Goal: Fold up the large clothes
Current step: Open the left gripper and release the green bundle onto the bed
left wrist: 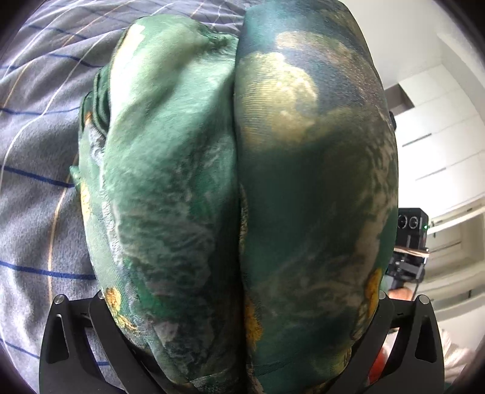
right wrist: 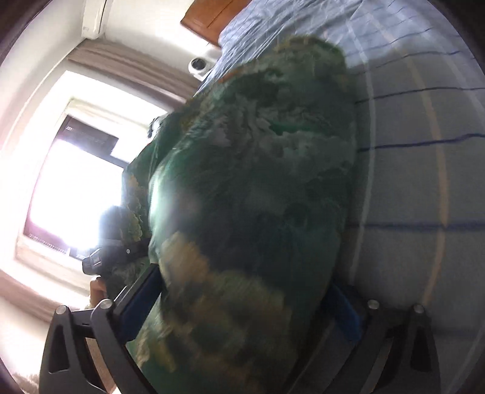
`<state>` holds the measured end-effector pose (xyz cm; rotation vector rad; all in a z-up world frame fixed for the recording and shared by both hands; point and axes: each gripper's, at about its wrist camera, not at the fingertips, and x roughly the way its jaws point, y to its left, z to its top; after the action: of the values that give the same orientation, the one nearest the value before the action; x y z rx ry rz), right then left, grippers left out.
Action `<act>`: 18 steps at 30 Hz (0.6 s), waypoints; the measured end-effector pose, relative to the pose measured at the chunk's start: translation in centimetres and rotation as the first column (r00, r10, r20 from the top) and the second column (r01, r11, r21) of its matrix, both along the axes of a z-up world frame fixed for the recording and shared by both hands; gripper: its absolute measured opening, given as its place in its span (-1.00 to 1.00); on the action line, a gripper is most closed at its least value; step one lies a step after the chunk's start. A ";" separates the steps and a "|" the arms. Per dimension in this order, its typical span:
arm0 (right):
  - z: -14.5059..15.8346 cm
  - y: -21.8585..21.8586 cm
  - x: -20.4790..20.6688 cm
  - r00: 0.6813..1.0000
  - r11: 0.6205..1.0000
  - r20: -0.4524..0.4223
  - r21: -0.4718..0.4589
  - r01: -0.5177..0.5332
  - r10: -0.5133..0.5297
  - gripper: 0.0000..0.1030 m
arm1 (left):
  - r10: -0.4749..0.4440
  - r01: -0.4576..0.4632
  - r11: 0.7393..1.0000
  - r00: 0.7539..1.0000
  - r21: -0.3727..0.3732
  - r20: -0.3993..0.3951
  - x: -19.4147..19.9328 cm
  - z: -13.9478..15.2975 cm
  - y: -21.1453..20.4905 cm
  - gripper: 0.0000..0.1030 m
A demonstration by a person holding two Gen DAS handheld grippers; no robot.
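The left gripper has a thick bundle of the green printed garment bunched between its black arms, the cloth bulging up ahead of it in two rolls with a seam-like crease down the middle. Its fingertips are buried under the fabric, so how far they stand apart I cannot tell, though the cloth fills the whole gap. To that gripper's left lies the bed's grey sheet with blue and orange lines.

The right gripper stands wide open, its blue-padded fingers spread to either side of the garment, which lies loosely between them. Whether the pads press on it is unclear; the picture is blurred. Right of this gripper is the same striped sheet, and far ahead a wooden headboard. To its left a bright window glares.
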<state>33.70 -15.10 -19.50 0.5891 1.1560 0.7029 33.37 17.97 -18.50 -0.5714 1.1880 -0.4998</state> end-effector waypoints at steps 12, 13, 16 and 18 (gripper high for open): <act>12.9 2.3 -2.4 0.914 0.994 0.399 -0.096 -0.044 0.079 0.31 | 0.074 -0.087 0.995 0.970 0.047 0.232 -2.9 12.6 -0.1 0.14; 13.8 1.9 -1.3 0.905 0.995 0.418 -0.087 -0.047 0.079 0.31 | 0.075 -0.092 0.994 0.962 0.052 0.263 -1.8 14.1 -0.3 0.14; 15.4 1.6 3.1 0.889 0.995 0.449 -0.076 -0.060 0.088 0.32 | 0.086 -0.110 0.992 0.950 0.066 0.300 2.2 15.8 -0.8 0.14; 15.4 1.3 6.4 0.890 0.995 0.446 -0.076 -0.062 0.090 0.32 | 0.096 -0.121 0.990 0.951 0.066 0.295 4.8 15.6 -1.2 0.14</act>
<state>40.08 -13.80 -4.05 0.3055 0.7649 0.8183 38.14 16.77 -2.88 -0.4702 0.8870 -0.4218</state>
